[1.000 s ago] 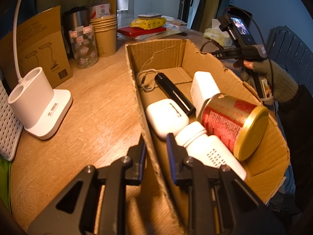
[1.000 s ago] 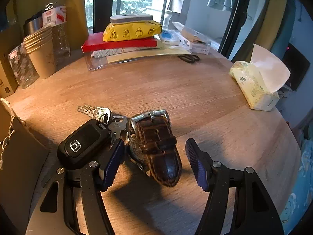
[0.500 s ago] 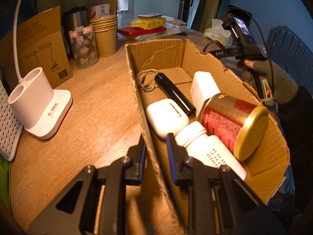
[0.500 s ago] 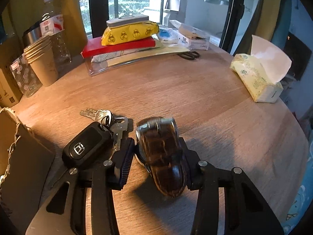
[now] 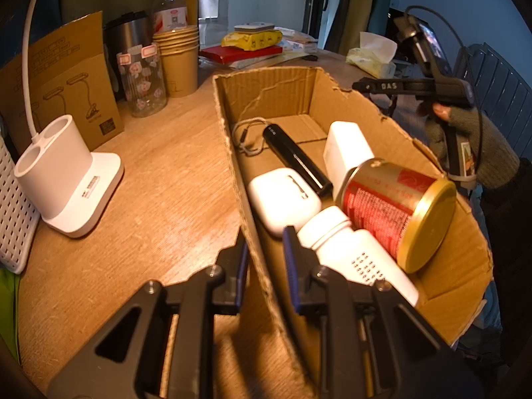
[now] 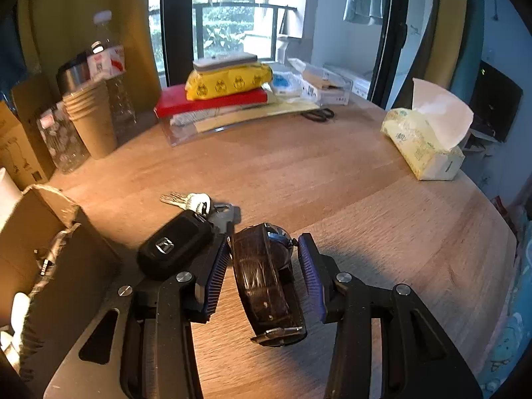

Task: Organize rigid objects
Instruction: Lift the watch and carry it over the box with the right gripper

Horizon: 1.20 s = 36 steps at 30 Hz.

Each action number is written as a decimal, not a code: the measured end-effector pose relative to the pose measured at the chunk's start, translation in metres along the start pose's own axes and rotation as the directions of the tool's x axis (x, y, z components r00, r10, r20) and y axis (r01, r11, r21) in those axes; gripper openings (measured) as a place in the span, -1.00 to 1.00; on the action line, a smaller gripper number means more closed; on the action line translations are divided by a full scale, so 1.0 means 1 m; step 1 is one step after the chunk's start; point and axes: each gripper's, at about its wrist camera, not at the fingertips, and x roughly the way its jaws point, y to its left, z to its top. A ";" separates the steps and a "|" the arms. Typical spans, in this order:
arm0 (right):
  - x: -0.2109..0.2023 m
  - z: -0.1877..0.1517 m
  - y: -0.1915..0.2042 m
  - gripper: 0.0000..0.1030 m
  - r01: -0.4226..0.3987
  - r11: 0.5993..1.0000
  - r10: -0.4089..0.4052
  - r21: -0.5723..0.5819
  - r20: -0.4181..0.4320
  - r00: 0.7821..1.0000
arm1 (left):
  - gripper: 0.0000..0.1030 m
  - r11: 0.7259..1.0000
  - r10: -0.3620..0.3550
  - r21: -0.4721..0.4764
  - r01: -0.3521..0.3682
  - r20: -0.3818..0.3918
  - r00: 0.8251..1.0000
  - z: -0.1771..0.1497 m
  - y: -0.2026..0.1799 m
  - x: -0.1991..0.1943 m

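My left gripper [image 5: 264, 259] is shut on the near left wall of an open cardboard box [image 5: 232, 153]. Inside lie a red can with a gold lid [image 5: 395, 209], a white pill bottle [image 5: 359, 259], a white case [image 5: 282, 196], a black stick-shaped device [image 5: 296, 159] and a white block [image 5: 345, 149]. My right gripper [image 6: 266, 259] is shut on a brown leather watch [image 6: 266, 279], lifted off the wooden table. A black car key with a key bunch [image 6: 179, 239] lies just left of it. The box corner shows at the left of the right wrist view [image 6: 50, 232].
A white lamp base [image 5: 66, 179], a brown carton [image 5: 66, 79], a glass jar [image 5: 143, 79], paper cups [image 5: 179, 56] and a bottle stand left of the box. A red book under a yellow pack [image 6: 226, 89], scissors [image 6: 319, 114] and a tissue pack [image 6: 425, 143] sit farther back.
My right gripper closed on the watch, turned it on edge and lifted it off the table. My left gripper has kept its hold on the box wall.
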 end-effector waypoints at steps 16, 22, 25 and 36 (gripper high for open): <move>-0.046 -0.002 0.013 -0.13 -0.005 1.000 0.005 0.000 0.101 0.995 | -0.59 1.000 0.000 0.000 0.000 0.000 1.000 0.000 0.000 0.000; -0.066 0.001 0.025 -0.13 -0.016 1.000 0.019 -0.020 0.140 0.990 | -0.59 1.000 0.000 0.000 0.000 0.000 1.000 0.000 0.000 0.000; -0.075 0.003 0.032 -0.13 -0.022 0.999 0.027 -0.038 0.153 0.988 | -0.59 1.000 0.000 0.000 0.000 0.000 1.000 0.000 0.000 0.000; -0.110 0.006 0.062 -0.13 -0.046 0.993 0.068 -0.110 0.202 0.977 | -0.59 1.000 0.000 0.000 0.000 0.000 1.000 0.000 0.000 0.000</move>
